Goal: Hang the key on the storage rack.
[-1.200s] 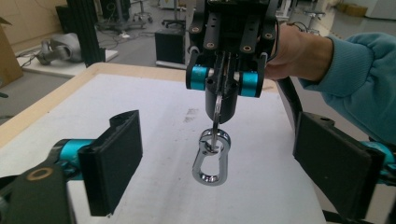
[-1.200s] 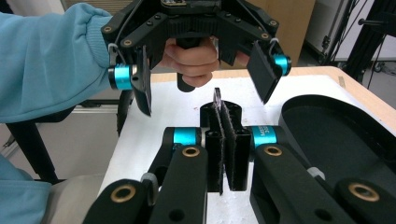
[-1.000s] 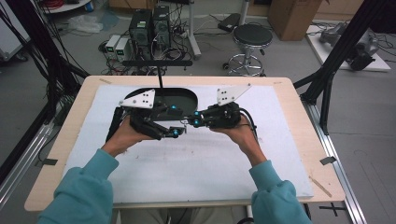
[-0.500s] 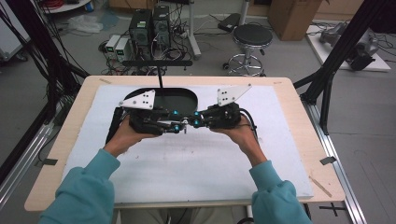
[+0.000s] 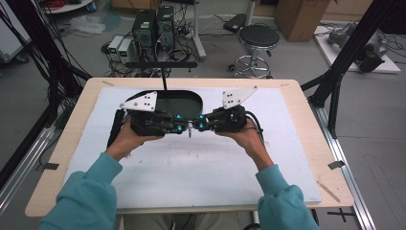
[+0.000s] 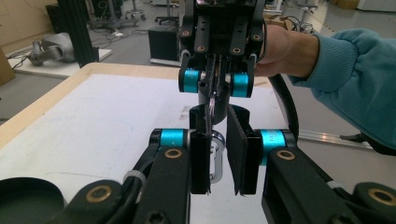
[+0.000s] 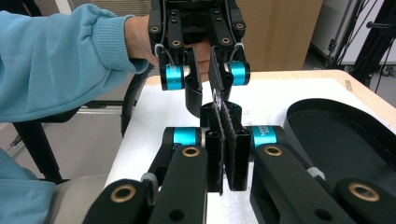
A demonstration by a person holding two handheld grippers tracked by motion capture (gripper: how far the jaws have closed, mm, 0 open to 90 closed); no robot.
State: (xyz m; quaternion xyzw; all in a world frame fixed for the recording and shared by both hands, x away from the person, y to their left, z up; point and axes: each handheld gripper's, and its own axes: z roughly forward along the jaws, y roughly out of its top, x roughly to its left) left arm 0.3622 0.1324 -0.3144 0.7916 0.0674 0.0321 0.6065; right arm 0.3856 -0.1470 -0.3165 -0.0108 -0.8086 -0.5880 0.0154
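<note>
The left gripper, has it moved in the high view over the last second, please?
Yes. The left gripper has shifted slightly toward the right gripper, judged against the black tray behind them; their tips now meet.

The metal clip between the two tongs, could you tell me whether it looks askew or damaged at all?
Nothing stands out. The metal clip hangs above the white mat, held between the right tongs, shut on it, and the left tongs, whose jaws stand apart. No damage shows.

Even, soft overhead light leaves faint shadows on the white table mat (image 5: 201,163), while the high view looks slightly blurred and the gripper views sharper up close.
</note>
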